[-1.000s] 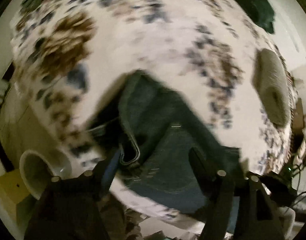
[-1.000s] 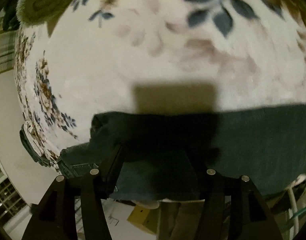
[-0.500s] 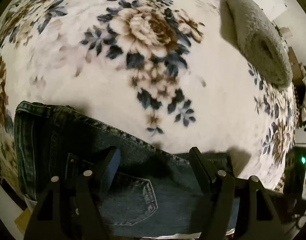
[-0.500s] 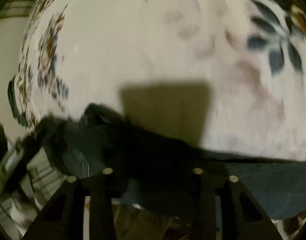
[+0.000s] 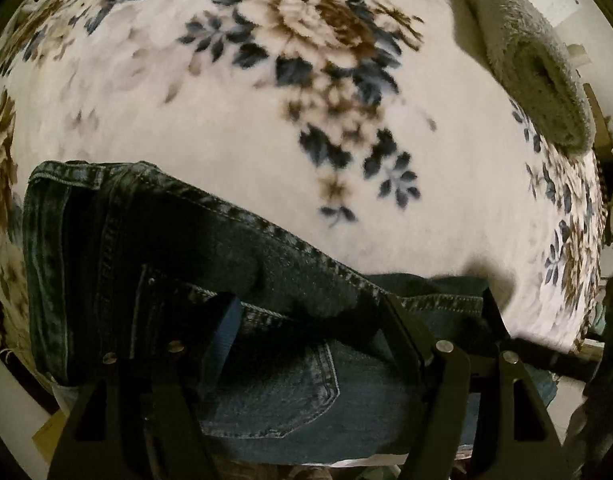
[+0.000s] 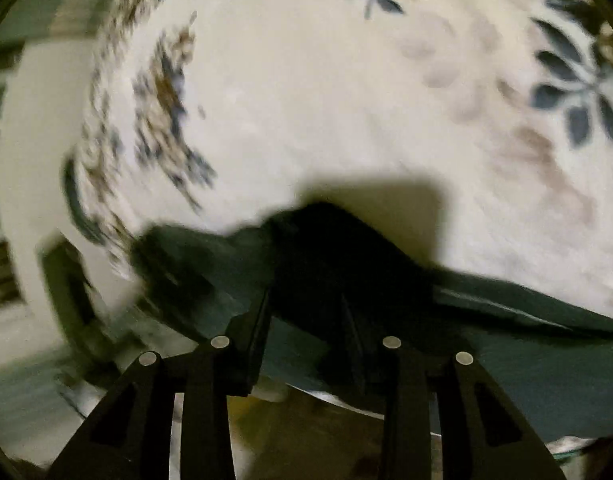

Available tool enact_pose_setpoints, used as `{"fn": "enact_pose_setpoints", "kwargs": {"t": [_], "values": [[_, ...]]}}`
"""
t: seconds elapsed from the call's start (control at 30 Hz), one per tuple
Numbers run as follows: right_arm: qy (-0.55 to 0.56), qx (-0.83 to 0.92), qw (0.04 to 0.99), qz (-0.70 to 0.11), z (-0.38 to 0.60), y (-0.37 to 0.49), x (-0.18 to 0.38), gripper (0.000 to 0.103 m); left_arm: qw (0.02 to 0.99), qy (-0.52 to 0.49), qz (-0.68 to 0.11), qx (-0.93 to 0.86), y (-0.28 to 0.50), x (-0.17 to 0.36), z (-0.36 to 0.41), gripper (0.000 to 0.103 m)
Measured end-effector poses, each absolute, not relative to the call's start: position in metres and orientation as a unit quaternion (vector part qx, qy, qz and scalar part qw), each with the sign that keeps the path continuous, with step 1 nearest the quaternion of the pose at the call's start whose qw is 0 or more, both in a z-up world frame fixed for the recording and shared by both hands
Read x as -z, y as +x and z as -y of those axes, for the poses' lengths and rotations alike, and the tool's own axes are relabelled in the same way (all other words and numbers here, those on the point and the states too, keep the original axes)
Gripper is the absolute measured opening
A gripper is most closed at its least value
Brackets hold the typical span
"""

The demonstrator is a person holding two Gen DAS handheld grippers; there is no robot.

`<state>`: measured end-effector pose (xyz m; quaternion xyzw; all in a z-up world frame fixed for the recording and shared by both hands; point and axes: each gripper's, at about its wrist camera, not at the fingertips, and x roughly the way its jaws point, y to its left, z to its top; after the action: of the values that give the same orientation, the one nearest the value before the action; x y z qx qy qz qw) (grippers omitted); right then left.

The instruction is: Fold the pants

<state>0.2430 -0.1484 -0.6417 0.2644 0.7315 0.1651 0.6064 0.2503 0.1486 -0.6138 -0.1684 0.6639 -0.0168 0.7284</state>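
- Denim: the jeans (image 5: 154, 256) lie along the near edge of the floral blanket (image 5: 234, 128), waistband end at far left in the left wrist view, back pocket (image 5: 282, 392) facing up between the fingers.
- Left tongs (image 5: 310, 320) have jaws wide apart, straddling the seam ridge above the pocket and pinching nothing. Risk: closing here would likely catch only the raised top fold, so the lower layer lags and the fold goes crooked.
- Blue-padded left finger (image 5: 224, 332) sits on the cloth. Risk: pushing forward could bunch the denim instead of getting under it.
- Near edge of the jeans looks to overhang the blanket's edge. Risk: a loose pull could let the heavy denim slide off toward the floor clutter below.
- Rolled grey towel (image 5: 522, 60) lies well apart at far right of the left view, unlikely to interfere.
- Right tongs (image 6: 306, 304) have jaws narrowed onto a dark hump of the jeans (image 6: 526, 312), apparently gripping it. The contact is in shadow and the frame is motion-blurred, so how deep the grip goes is unclear.
- Risk: a shallow pinch on stiff fabric could slip out mid-lift.
- Risk: with only one end held, the cloth may twist and the leg edges end up misaligned.
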Motion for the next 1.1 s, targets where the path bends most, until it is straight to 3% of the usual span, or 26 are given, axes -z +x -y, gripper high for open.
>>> {"fn": "enact_pose_setpoints", "kwargs": {"t": [0.13, 0.23, 0.27, 0.3, 0.43, 0.53, 0.63, 0.7, 0.77, 0.8, 0.83, 0.93, 0.97, 1.0, 1.03, 1.1], "values": [[0.304, -0.164, 0.574, -0.743, 0.129, 0.262, 0.672, 0.038, 0.729, -0.172, -0.663, 0.016, 0.25, 0.615, -0.144, 0.069], [0.269, -0.165, 0.565, -0.762, 0.107, 0.269, 0.686, 0.038, 0.728, -0.171, -0.664, 0.019, 0.249, 0.615, -0.146, 0.069], [0.249, -0.168, 0.576, -0.76, 0.101, 0.27, 0.684, 0.035, 0.727, -0.172, -0.665, 0.019, 0.25, 0.614, -0.147, 0.069], [0.233, -0.165, 0.587, -0.757, 0.095, 0.27, 0.679, 0.022, 0.725, -0.174, -0.666, 0.019, 0.249, 0.615, -0.149, 0.069], [0.224, -0.155, 0.633, -0.724, 0.106, 0.276, 0.649, 0.003, 0.722, -0.184, -0.666, 0.022, 0.249, 0.614, -0.155, 0.069], [0.262, -0.142, 0.679, -0.671, 0.129, 0.295, 0.621, 0.0, 0.722, -0.184, -0.666, 0.018, 0.248, 0.612, -0.155, 0.069], [0.298, -0.159, 0.65, -0.68, 0.14, 0.306, 0.619, 0.001, 0.719, -0.187, -0.669, 0.019, 0.248, 0.609, -0.153, 0.069], [0.255, -0.154, 0.642, -0.706, 0.139, 0.303, 0.62, 0.008, 0.721, -0.185, -0.667, 0.025, 0.25, 0.603, -0.149, 0.069], [0.202, -0.136, 0.643, -0.726, 0.131, 0.293, 0.625, 0.036, 0.73, -0.168, -0.662, 0.032, 0.251, 0.596, -0.142, 0.069], [0.186, -0.129, 0.642, -0.732, 0.129, 0.286, 0.629, 0.055, 0.735, -0.154, -0.66, 0.036, 0.252, 0.594, -0.136, 0.069], [0.174, -0.128, 0.64, -0.737, 0.13, 0.279, 0.634, 0.059, 0.737, -0.143, -0.659, 0.038, 0.254, 0.593, -0.131, 0.069], [0.126, -0.14, 0.623, -0.759, 0.129, 0.267, 0.653, 0.059, 0.736, -0.12, -0.664, 0.048, 0.262, 0.598, -0.118, 0.069], [0.101, -0.147, 0.619, -0.765, 0.128, 0.263, 0.658, 0.053, 0.734, -0.116, -0.667, 0.049, 0.267, 0.6, -0.114, 0.069], [0.07, -0.144, 0.63, -0.76, 0.126, 0.261, 0.658, 0.014, 0.731, -0.116, -0.67, 0.05, 0.271, 0.603, -0.112, 0.069], [0.047, -0.138, 0.641, -0.753, 0.125, 0.26, 0.657, 0.0, 0.729, -0.115, -0.673, 0.049, 0.275, 0.604, -0.111, 0.069], [0.054, -0.124, 0.662, -0.737, 0.133, 0.263, 0.651, 0.0, 0.724, -0.111, -0.679, 0.046, 0.284, 0.607, -0.107, 0.069]]}}
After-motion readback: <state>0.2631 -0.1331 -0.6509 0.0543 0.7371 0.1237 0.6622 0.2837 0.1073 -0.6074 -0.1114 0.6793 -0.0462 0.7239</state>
